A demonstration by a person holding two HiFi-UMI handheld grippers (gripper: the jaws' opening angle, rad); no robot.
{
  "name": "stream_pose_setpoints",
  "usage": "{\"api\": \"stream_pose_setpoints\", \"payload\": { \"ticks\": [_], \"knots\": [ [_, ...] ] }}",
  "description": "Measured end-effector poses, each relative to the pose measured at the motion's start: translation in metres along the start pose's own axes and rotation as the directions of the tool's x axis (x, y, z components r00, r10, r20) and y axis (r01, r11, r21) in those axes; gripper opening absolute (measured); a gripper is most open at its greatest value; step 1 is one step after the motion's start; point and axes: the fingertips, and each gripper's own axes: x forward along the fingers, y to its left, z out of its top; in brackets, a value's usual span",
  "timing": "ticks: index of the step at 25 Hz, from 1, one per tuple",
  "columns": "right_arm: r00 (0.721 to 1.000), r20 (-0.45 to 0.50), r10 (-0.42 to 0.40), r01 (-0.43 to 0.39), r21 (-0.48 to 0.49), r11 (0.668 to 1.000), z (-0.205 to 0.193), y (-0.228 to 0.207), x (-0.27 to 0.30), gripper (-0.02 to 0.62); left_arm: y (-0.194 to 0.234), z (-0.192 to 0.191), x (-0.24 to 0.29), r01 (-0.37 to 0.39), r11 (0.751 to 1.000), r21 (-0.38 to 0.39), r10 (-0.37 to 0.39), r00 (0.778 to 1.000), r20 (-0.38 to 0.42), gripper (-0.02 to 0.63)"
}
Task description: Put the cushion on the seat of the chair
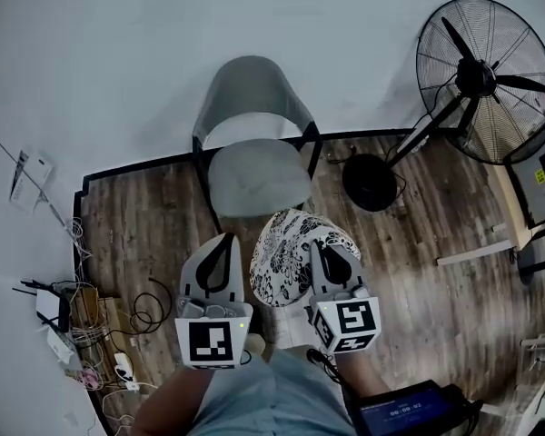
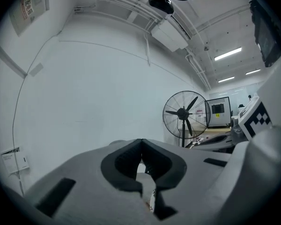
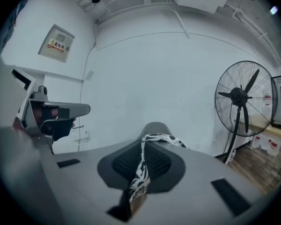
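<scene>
A grey chair with a curved back (image 1: 252, 87) stands against the white wall, its seat (image 1: 259, 180) bare. Just in front of the seat hangs a cushion (image 1: 286, 257) with a black-and-white flower print, held between my two grippers. My right gripper (image 1: 325, 246) is shut on its right part; in the right gripper view the printed fabric (image 3: 141, 172) runs up between the closed jaws. My left gripper (image 1: 223, 243) is at the cushion's left edge, jaws closed, with a scrap of printed fabric (image 2: 152, 198) low in their gap.
A large standing fan (image 1: 483, 73) with a round black base (image 1: 371, 182) is right of the chair. Cables and small devices (image 1: 77, 321) lie on the floor at the left wall. Pale furniture (image 1: 527, 198) stands at the far right. Wood floor surrounds the chair.
</scene>
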Motion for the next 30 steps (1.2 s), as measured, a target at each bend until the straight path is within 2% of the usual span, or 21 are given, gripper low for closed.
{"api": "stream_pose_setpoints", "payload": {
  "ticks": [9,14,18,22,26,30],
  "knots": [
    [0.998,0.053,-0.017,0.018,-0.016,1.0,0.044,-0.022,0.052,0.021,0.025,0.01,0.055,0.016,1.0,0.011,-0.017,1.0,0.022,0.009],
    [0.999,0.05,-0.017,0.018,-0.016,1.0,0.047,-0.042,0.078,0.021,0.025,0.002,0.087,0.014,1.0,-0.005,-0.014,1.0,-0.027,0.009],
    [0.999,0.042,-0.006,0.006,-0.015,1.0,0.047,-0.057,0.1,0.021,0.028,-0.007,0.119,0.013,0.999,0.033,-0.011,0.999,-0.045,0.009],
    [0.999,0.042,0.034,-0.033,-0.014,0.999,0.053,-0.075,0.126,0.021,0.03,-0.01,0.155,-0.015,1.0,0.01,0.016,0.995,-0.095,0.009],
    [0.994,0.043,0.099,-0.098,-0.006,0.995,0.059,-0.09,0.158,0.021,0.038,-0.013,0.192,-0.043,0.996,0.077,0.05,0.994,-0.099,0.009],
    [0.985,0.033,0.171,-0.171,0.018,0.985,0.063,-0.105,0.193,0.021,0.04,-0.007,0.226,-0.094,0.991,0.094,0.104,0.989,-0.105,0.009]
  ]
}}
